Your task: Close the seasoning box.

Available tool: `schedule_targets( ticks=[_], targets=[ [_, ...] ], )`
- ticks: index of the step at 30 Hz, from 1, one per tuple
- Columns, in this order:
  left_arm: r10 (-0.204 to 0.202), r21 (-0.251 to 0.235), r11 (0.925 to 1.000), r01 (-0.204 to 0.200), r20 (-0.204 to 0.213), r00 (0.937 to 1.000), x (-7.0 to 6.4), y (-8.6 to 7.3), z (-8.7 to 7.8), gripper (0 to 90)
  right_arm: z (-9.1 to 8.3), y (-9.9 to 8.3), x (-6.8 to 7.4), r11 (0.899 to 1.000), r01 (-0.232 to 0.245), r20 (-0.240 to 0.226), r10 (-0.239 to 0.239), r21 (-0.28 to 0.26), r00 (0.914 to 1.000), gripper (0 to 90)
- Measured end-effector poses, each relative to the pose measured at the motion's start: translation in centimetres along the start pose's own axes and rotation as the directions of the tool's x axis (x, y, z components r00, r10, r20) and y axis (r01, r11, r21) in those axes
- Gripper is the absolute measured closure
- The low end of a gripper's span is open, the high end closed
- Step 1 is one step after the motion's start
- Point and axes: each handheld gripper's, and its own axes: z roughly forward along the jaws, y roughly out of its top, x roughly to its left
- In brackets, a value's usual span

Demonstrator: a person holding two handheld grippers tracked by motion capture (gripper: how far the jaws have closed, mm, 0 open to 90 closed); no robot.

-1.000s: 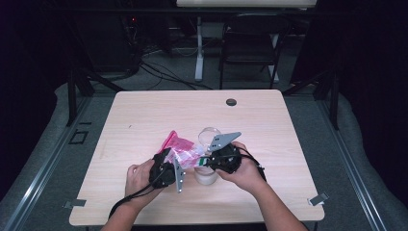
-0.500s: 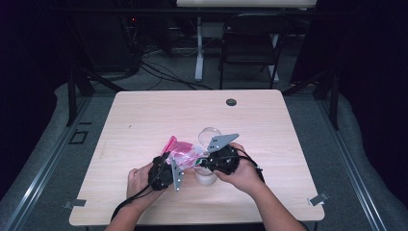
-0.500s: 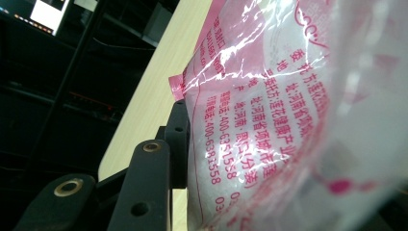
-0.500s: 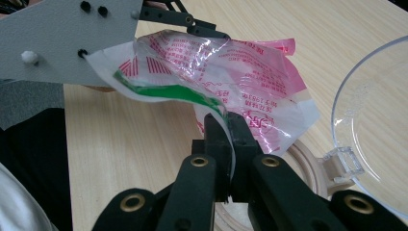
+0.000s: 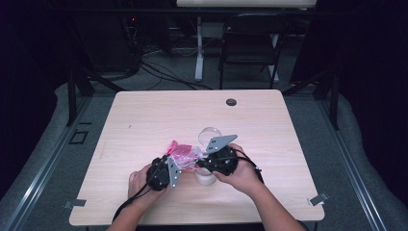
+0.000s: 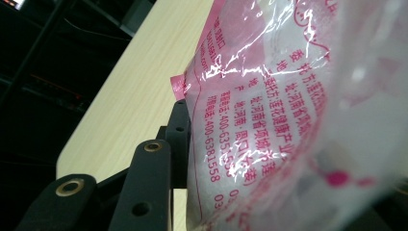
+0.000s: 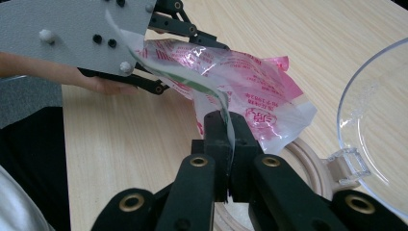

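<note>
A pink and clear plastic bag [image 5: 183, 153] with red print hangs between my two grippers near the table's front middle. My left gripper [image 5: 177, 166] is shut on its left side; in the left gripper view the bag [image 6: 269, 110] presses against the black jaw tip [image 6: 179, 139]. My right gripper [image 7: 226, 127] is shut on a thin strip along the bag's [image 7: 250, 89] edge. The left gripper's grey plate [image 7: 72, 29] is at that view's top left. Below the bag stands a jar with a pale wooden rim [image 7: 308, 156].
A clear round lid or bowl [image 7: 380, 134] lies just right of the jar, also seen behind the grippers as a glassy dome [image 5: 210, 134]. A small dark disc [image 5: 231, 102] sits near the table's far edge. A chair [image 5: 248, 45] stands beyond the table.
The right gripper has shifted slightly left and toward the person, closer to the left gripper. The bag sits lower and more bunched between them.
</note>
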Motion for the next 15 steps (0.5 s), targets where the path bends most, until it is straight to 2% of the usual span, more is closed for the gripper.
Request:
schedule_targets(
  ticks=[8, 12, 15],
  targets=[
    [-0.063, 0.004, 0.998, 0.063, 0.072, 0.9954, 0.33, -0.33, 0.51, 69.9, 0.11, -0.03, 0.02, 1.0, -0.005, 0.002, 0.005, -0.001, 1.0, 88.4],
    [-0.093, 0.004, 0.9956, 0.093, 0.103, 0.9903, 0.47, -0.53, 0.79, 70.7, 0.08, -0.03, -0.02, 1.0, -0.01, 0.005, 0.01, -0.008, 0.9999, 84.2],
    [-0.099, 0.012, 0.995, 0.099, 0.117, 0.9881, 0.48, -0.6, 0.95, 71.2, -0.06, 0.0, -0.1, 1.0, -0.023, 0.007, 0.023, -0.02, 0.9997, 79.4]
  ],
)
